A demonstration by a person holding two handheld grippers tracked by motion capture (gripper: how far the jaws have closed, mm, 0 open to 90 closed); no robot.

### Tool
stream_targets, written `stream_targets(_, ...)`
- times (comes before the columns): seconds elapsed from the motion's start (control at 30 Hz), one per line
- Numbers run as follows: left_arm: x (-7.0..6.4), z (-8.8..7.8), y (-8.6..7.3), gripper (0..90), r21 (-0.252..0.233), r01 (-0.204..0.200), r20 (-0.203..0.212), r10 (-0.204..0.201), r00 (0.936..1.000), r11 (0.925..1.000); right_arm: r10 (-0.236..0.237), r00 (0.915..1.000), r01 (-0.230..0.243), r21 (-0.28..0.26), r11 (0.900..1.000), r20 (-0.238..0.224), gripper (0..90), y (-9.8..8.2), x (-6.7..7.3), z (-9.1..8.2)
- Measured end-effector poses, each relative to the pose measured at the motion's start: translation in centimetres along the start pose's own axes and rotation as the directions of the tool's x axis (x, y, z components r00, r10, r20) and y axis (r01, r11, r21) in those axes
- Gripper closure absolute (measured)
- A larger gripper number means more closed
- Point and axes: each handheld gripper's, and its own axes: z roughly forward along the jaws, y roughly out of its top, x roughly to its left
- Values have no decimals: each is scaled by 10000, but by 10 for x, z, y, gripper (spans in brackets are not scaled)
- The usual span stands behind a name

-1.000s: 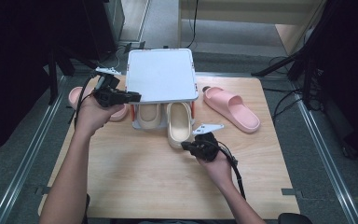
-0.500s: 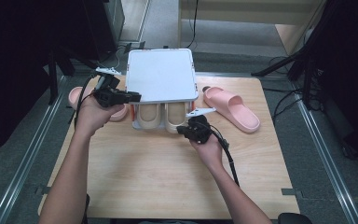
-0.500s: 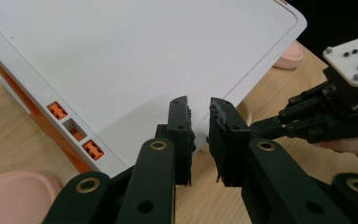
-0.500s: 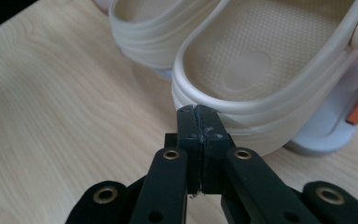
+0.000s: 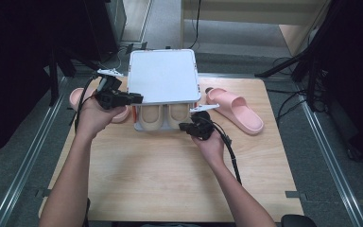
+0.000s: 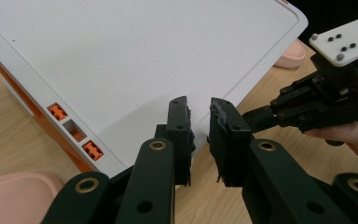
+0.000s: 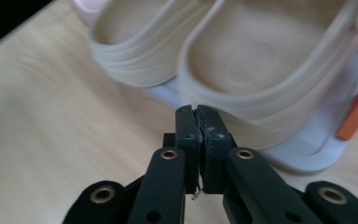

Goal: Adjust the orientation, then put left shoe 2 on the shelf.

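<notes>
Two beige slippers (image 5: 150, 118) side by side in the open front of a white box (image 5: 163, 75), heels toward the person, the rest tucked under the box's flat top. Box near the far middle of the table (image 5: 160, 189), with orange parts along its left side and front edge. In the right gripper view, ribbed footbeds and rounded heel rims close and large, the white base of the box beneath them. Right gripper (image 5: 183, 126) low on the table just in front of the box, jaws pressed together with nothing between them, tips (image 7: 196, 112) right at the heel rim of the right-hand slipper, apparently touching it. Grey plate (image 5: 204, 108) on top of that gripper, black cable (image 5: 229, 151) trailing back along the forearm. Left gripper (image 5: 137, 98) at the box's near left corner, level with the top. In the left gripper view, jaws (image 6: 198, 107) a narrow gap apart, the white top and its corner edge right behind them; impossible to tell whether the pads clamp the rim or merely rest against it. Farther out, one pink slipper (image 5: 236, 109) flat on the table right of the box, well clear of it, and another (image 5: 118, 114) left of the box, partly hidden behind the left hand.
</notes>
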Motion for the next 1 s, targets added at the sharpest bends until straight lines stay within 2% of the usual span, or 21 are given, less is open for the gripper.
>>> stream_targets(0.13,2,-1,1,750,18,221,66,-221,9997,9998,-42,9994,37,-128,9999,-357,893,-3,5,-16)
stream_targets(0.2,1,-4,1,691,58,231,-145,-230,9996,9997,-276,9985,268,-171,9995,-472,858,-5,9,-26)
stream_targets(0.27,1,-7,1,656,-30,323,-146,-323,9994,9995,-392,9979,383,-178,9991,-512,842,-7,11,-32)
stream_targets(0.3,1,-13,1,626,-144,424,-171,-427,9989,9990,-681,9958,673,-150,9976,-620,805,-11,13,-44)
stream_targets(0.37,2,-17,1,588,-218,484,-178,-488,9987,9986,-750,9948,741,-155,9971,-692,793,-13,14,-48)
stream_targets(0.4,4,-24,0,573,-331,708,-203,-715,9972,9969,-831,9930,820,-160,9965,-842,771,-20,14,-60)
stream_targets(0.43,4,-24,0,566,-331,708,-203,-715,9972,9969,-831,9930,820,-160,9965,-842,771,-20,14,-60)
stream_targets(0.47,5,-30,-1,560,-336,816,-276,-825,9962,9961,-938,9914,925,-182,9955,-917,753,-27,12,-68)
stream_targets(0.53,6,-32,-2,551,-364,811,-343,-824,9960,9960,-983,9911,968,-216,9951,-893,726,-32,9,-74)
stream_targets(0.77,14,-42,-12,525,-281,937,-711,-955,9929,9952,-883,9886,829,-496,9953,-1216,634,-41,3,-83)
stream_targets(0.87,17,-42,-17,517,-384,949,-862,-979,9915,9947,-1181,9872,1115,-659,9916,-1071,624,-41,2,-81)
stream_targets(1.0,21,-43,-22,515,-430,1027,-920,-1063,9901,9938,-1118,9878,1048,-685,9921,-1080,600,-40,1,-77)
